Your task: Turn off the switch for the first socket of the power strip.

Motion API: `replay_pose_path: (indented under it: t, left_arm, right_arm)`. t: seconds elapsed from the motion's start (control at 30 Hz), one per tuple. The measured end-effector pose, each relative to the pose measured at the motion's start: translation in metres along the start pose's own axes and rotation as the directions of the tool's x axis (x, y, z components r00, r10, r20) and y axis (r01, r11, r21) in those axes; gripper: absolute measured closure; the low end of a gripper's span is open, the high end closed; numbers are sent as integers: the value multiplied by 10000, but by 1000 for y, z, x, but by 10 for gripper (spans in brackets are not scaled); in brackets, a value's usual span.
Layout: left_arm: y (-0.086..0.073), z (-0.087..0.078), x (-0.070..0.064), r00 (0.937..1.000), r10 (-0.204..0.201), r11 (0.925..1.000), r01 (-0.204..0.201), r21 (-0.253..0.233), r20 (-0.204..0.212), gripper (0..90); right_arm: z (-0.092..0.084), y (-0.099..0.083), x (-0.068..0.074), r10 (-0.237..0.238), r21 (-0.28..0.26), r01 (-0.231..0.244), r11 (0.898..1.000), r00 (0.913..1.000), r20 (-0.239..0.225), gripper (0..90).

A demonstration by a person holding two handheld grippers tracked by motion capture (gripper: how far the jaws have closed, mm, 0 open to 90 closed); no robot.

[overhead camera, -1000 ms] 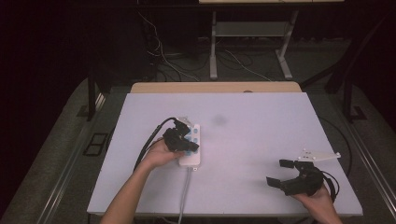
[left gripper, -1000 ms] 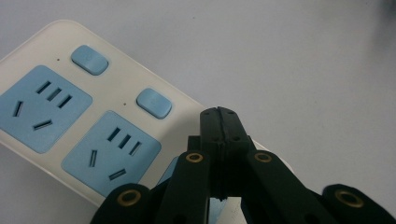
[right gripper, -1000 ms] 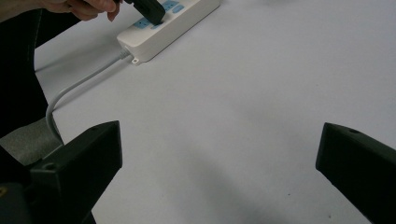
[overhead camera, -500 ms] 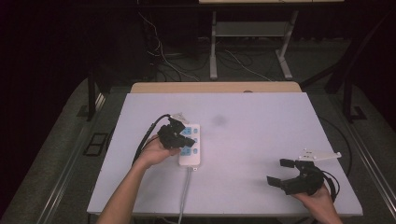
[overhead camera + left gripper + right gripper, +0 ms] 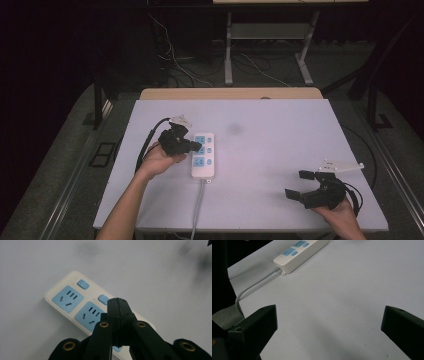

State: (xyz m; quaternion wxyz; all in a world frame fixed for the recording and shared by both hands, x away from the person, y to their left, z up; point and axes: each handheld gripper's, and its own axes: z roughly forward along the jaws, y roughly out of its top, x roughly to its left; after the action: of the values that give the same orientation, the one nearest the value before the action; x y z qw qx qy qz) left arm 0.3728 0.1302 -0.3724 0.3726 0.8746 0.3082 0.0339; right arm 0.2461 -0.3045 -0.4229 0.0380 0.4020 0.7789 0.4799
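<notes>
A white power strip (image 5: pixel 203 155) with blue sockets and blue switches lies left of the table's middle, its grey cord (image 5: pixel 198 207) running off the front edge. My left gripper (image 5: pixel 197 146) hovers at the strip's left side, shut with nothing between its jaws. In the left gripper view the closed tips (image 5: pixel 117 305) hang above the power strip (image 5: pixel 75 302), over its middle socket and second switch. My right gripper (image 5: pixel 299 184) rests low at the front right, open and holding nothing. In the right gripper view the power strip (image 5: pixel 299 252) and its cord (image 5: pixel 252 287) lie far ahead.
The white table (image 5: pixel 280 135) has a wooden strip (image 5: pixel 230 93) along its back edge. Dark floor, loose cables (image 5: pixel 185 60) and a metal stand's legs (image 5: pixel 228 50) lie beyond. A black cable (image 5: pixel 147 140) trails from my left gripper.
My left gripper has lifted off the power strip and drawn back to the left, its jaws staying shut. The right gripper has not moved.
</notes>
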Motion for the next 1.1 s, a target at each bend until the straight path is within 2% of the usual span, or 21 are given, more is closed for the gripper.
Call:
replay_pose_path:
  t: [0.3,0.57,0.6,0.73,1.0,1.03,1.07,1.1]
  left_arm:
    - [-5,-21,3,9993,-318,9983,309,-495,-170,892]
    - [-10,-40,2,9972,-619,9932,574,-1009,-420,876]
    - [-10,-43,0,9966,-670,9920,613,-1104,-488,841]
    - [-14,-52,-4,9958,-805,9846,728,-1591,-425,808]
    - [-23,-69,-11,9927,-1095,9709,958,-2194,-510,651]
    - [-24,-71,-12,9923,-1146,9700,1014,-2208,-477,606]
    - [-25,-72,-13,9911,-1260,9682,1136,-2230,-423,447]
    - [-26,-73,-14,9904,-1328,9664,1207,-2270,-386,447]
  right_arm:
    - [1,0,1,13,15,-13,10000,10000,-24,3]
    - [1,0,0,40,-13,-40,10000,10000,-17,3]
    - [1,0,0,52,-24,-52,10000,10000,-21,3]
    - [1,1,-1,50,-33,-50,10000,10000,-17,3]
    - [1,1,-1,64,-66,-64,10000,10000,-10,3]
    - [1,1,-1,71,-62,-71,10000,10000,-9,3]
    - [1,1,-1,72,-64,-72,10000,10000,-1,3]
    - [1,1,-1,72,-64,-72,10000,10000,-1,3]
